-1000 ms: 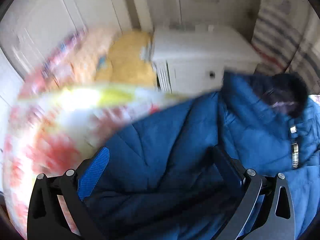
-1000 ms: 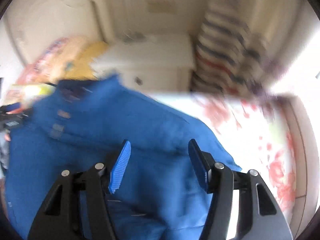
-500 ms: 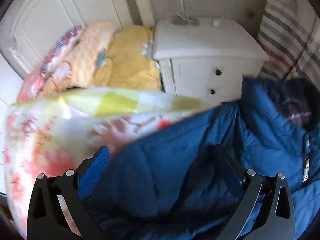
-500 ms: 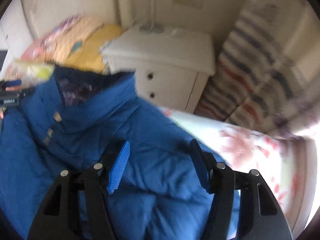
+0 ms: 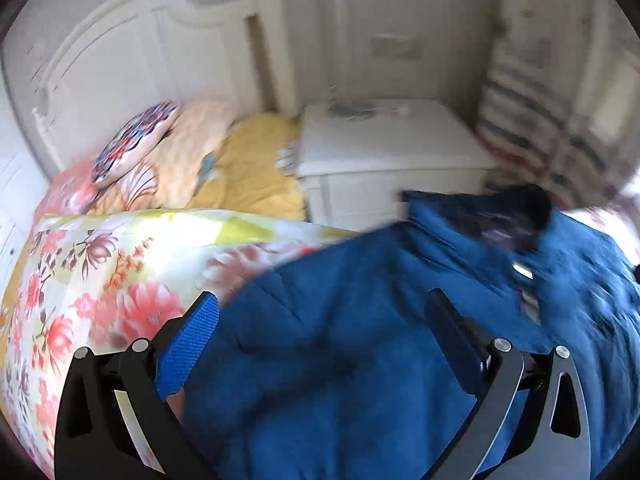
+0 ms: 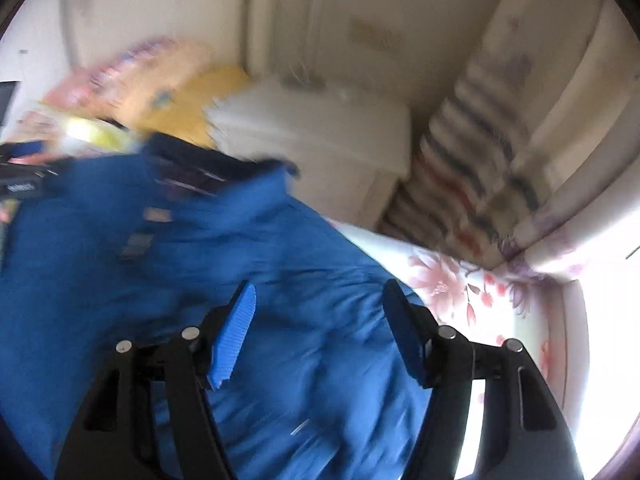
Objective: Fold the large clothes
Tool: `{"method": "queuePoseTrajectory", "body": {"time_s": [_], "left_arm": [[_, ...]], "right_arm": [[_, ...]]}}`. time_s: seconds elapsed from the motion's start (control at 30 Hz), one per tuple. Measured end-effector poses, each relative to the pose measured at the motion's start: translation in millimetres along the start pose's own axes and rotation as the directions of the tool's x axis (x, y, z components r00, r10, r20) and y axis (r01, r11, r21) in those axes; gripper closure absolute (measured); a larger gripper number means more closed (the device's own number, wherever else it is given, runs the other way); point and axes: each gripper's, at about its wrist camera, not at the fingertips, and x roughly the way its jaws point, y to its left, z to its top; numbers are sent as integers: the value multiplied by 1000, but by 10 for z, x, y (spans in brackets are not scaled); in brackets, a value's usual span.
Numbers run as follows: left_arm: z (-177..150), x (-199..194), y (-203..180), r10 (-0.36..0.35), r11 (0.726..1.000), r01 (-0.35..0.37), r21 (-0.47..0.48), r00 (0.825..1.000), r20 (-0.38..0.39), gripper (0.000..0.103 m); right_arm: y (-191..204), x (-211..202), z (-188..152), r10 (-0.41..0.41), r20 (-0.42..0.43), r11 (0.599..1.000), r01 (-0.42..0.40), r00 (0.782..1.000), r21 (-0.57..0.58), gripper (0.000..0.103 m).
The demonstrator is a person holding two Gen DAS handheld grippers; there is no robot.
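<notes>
Both grippers have lifted and tipped back: the left gripper point(image 5: 324, 320) and right gripper point(image 6: 320, 324) hover wide open, gripping nothing, over the blue puffer jacket point(image 5: 360, 360) spread on the floral bedspread point(image 5: 100, 280). Collar points toward the white nightstand point(image 5: 384, 152) beyond. Looks like they're between folds, lining up another grab.

Jacket point(image 5: 360, 360): blue quilted cloth, matt, puffy. Beneath the jacket, bedspread point(image 5: 100, 280): smooth floral printed cloth. Behind the jacket, nightstand point(image 5: 384, 152): white painted, satin finish. Left gripper point(image 5: 320, 320) pads: blue ribbed; frame matt black.
</notes>
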Motion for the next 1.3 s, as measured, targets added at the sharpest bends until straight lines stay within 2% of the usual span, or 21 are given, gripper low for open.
{"method": "queuePoseTrajectory", "body": {"time_s": [0.07, 0.13, 0.17, 0.2, 0.23, 0.33, 0.37, 0.47, 0.53, 0.6, 0.63, 0.73, 0.8, 0.87, 0.93, 1.0, 1.03, 1.07, 1.13, 1.23, 1.3], "left_arm": [[-185, -91, -159, -14, 999, 14, 38, 1000, -12, 4], [-430, -3, -329, -19, 997, 24, 77, 997, -68, 4], [-520, 58, -368, -10, 996, 18, 86, 996, -87, 4], [-607, 84, -394, -2, 996, 7, 87, 998, -67, 4], [-647, 60, -386, 5, 996, -2, 86, 999, -36, 4], [-661, -116, -267, 7, 1000, -5, 20, 997, -72, 4], [-707, -288, -210, -7, 1000, 6, -11, 999, -47, 4], [-926, -707, -141, -5, 1000, 6, -21, 999, 38, 4], [-1097, -746, -221, 6, 1000, -6, 14, 1000, 14, 4], [-1244, -555, -271, 12, 999, -8, 49, 997, -77, 4], [-1321, -491, -278, 11, 999, -6, 52, 996, -89, 4], [-1431, -659, -212, 13, 999, -11, 32, 997, -75, 4], [-1502, -907, -163, -21, 1000, 20, -8, 999, -40, 4], [-1643, -1144, -203, -39, 999, 39, 0, 999, -1, 4], [-1826, -1222, -321, -56, 997, 57, 43, 998, -12, 4], [-2032, -1100, -453, -44, 994, 50, 96, 997, -63, 4], [-2117, -998, -477, -34, 994, 43, 104, 995, -91, 4], [-2143, -994, -429, -60, 995, 66, 72, 995, -82, 4], [-2136, -1011, -337, -75, 996, 79, 31, 991, -114, 4], [-2169, -1226, -161, -34, 999, 35, 6, 997, -69, 4], [-2247, -1295, -8, -13, 1000, 12, -11, 998, -63, 4]], "right_arm": [[289, -178, -137, 78, 36, 997, -77, 996, -25, 35], [490, -104, -264, 123, 2, 991, -122, 992, -48, 35], [620, 64, -377, 114, -58, 991, -118, 992, -69, 35], [674, 182, -448, 104, -89, 991, -111, 991, -69, 34], [684, 240, -528, 114, -63, 992, -117, 992, -44, 33], [656, 107, -600, 94, -57, 995, -93, 994, 21, 33], [674, -3, -607, 75, -53, 997, -73, 996, 38, 33], [768, -454, -725, 98, 52, 994, -100, 994, 41, 32], [896, -483, -844, 81, 26, 997, -81, 996, 3, 29], [953, -311, -968, 58, -42, 998, -59, 997, -10, 28], [969, -260, -1040, 58, -36, 998, -58, 998, -2, 27], [1019, -385, -1092, 36, -39, 998, -34, 999, 48, 27], [1123, -658, -1146, 63, 1, 996, -63, 998, 61, 27], [1276, -872, -1265, 90, 39, 995, -91, 995, 45, 27], [1435, -886, -1393, 105, 17, 994, -105, 994, 14, 27], [1583, -716, -1579, 111, -62, 994, -111, 992, 4, 27], [1601, -643, -1662, 104, -59, 995, -103, 993, 18, 25], [1587, -663, -1691, 111, -34, 993, -110, 993, 31, 25], [1536, -712, -1693, 125, -59, 991, -122, 990, 58, 25], [1444, -937, -1718, 70, -43, 996, -67, 997, 56, 25], [1200, -1079, -1810, 45, -2, 991, -45, 999, 126, 24]]}}
